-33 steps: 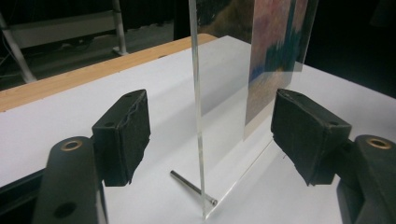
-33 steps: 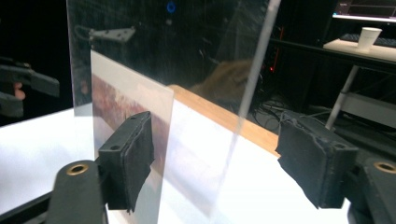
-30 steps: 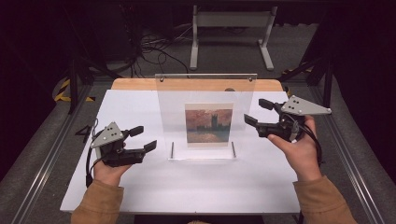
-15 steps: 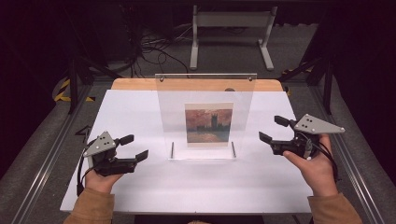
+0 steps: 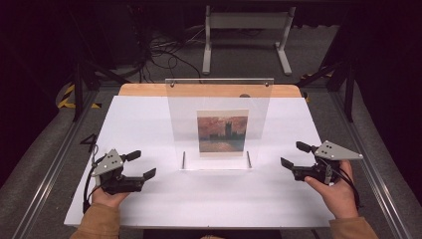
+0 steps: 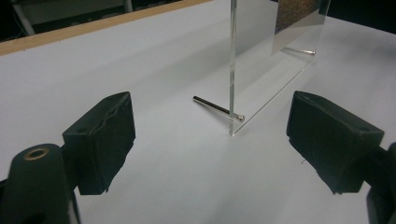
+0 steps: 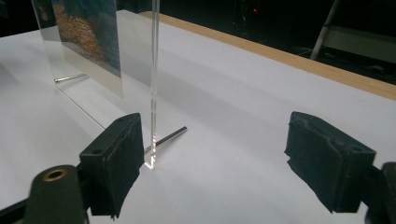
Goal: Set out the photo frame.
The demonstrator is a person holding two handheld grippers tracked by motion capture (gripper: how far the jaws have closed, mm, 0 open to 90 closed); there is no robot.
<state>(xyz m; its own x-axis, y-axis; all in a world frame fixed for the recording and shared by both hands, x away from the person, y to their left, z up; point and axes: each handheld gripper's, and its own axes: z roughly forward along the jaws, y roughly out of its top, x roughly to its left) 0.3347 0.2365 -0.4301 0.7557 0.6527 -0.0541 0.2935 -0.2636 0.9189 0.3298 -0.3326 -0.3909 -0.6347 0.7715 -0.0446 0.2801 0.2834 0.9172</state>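
Observation:
A clear acrylic picture frame (image 5: 219, 124) stands upright in the middle of the white table (image 5: 149, 119), resting on thin metal pins (image 6: 215, 106). Inside it is a painting (image 5: 222, 133) of dark towers against a red sky. My left gripper (image 5: 143, 164) is low at the front left, pointing at the frame's left edge (image 6: 261, 60). Its jaws have just been opening and nothing is between them. My right gripper (image 5: 292, 154) is low at the right and aims at the frame's right edge (image 7: 135, 56). It has also been opening and is empty.
A wooden strip (image 5: 144, 89) runs along the table's far edge. Behind it on the dark floor stand a grey metal stand (image 5: 246, 22) and some cables (image 5: 164, 50). Metal rails (image 5: 50, 164) flank the table.
Both hands have sunk toward the table and drawn back from the frame. The right one has also shifted outward to the right. Both pairs of jaws stand a little wider.

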